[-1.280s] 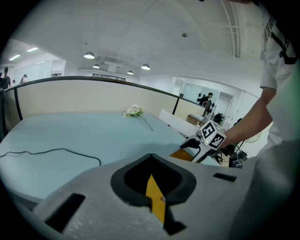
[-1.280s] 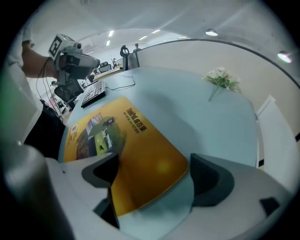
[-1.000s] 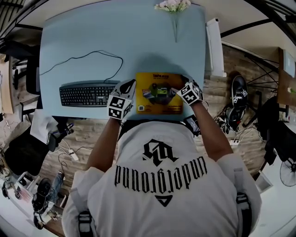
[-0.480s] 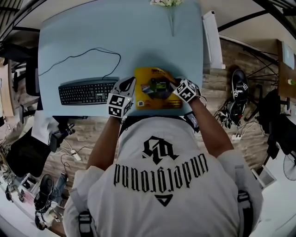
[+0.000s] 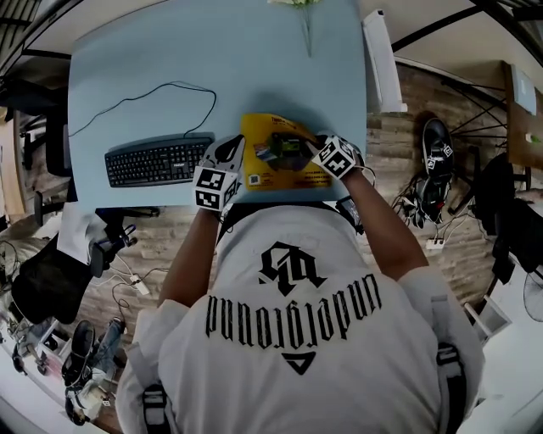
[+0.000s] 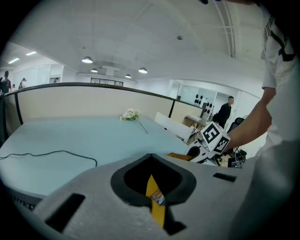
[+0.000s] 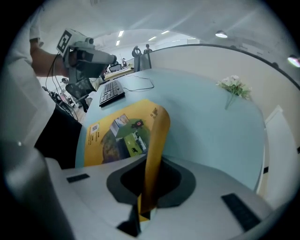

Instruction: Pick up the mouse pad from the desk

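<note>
The yellow mouse pad with a printed picture lies at the near edge of the light-blue desk. My left gripper holds its left edge. In the left gripper view a thin yellow strip of the mouse pad is pinched between the jaws of my left gripper. My right gripper is at the pad's right edge. Its jaws have just been closing, and in the right gripper view my right gripper pinches the mouse pad, whose edge curls upward.
A black keyboard with its cable lies left of the pad. A sprig of white flowers rests at the desk's far edge. A white panel stands to the right of the desk. Bags and shoes lie on the floor.
The right gripper has closed on the pad's right edge, which now bends upward. The pad and both grippers have shifted slightly away from the person's body.
</note>
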Demonstrator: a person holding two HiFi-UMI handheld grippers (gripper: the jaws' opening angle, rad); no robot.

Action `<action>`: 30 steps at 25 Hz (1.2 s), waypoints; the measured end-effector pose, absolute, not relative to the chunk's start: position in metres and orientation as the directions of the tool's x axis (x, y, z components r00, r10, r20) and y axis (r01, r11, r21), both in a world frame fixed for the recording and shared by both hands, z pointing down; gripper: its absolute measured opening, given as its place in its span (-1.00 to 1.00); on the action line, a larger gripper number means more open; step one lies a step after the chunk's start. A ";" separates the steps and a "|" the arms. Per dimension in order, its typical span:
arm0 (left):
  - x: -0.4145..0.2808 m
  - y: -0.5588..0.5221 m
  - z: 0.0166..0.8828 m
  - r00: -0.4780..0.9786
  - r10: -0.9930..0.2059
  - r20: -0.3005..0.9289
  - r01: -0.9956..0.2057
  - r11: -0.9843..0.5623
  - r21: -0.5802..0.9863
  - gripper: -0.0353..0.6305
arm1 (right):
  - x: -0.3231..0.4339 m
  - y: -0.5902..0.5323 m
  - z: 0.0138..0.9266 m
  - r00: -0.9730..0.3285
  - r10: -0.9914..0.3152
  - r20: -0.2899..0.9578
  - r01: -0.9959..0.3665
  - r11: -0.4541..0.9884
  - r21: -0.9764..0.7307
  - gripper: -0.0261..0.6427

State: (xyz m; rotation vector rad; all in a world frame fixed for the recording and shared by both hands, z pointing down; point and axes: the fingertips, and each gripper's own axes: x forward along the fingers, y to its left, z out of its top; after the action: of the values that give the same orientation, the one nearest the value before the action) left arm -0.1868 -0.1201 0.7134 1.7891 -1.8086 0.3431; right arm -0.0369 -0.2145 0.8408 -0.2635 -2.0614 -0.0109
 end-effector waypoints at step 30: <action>-0.116 -0.083 0.642 -0.049 -0.893 0.448 -0.984 0.119 0.131 -0.87 | 0.009 -0.140 0.678 -0.757 0.357 0.547 0.189 0.922 -0.339 -0.85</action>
State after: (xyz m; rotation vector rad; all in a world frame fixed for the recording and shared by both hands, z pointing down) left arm -0.1155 -0.0832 0.6425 1.8156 -1.9853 0.2934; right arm 0.0088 -0.1403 0.6783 -0.3876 -2.4438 0.3488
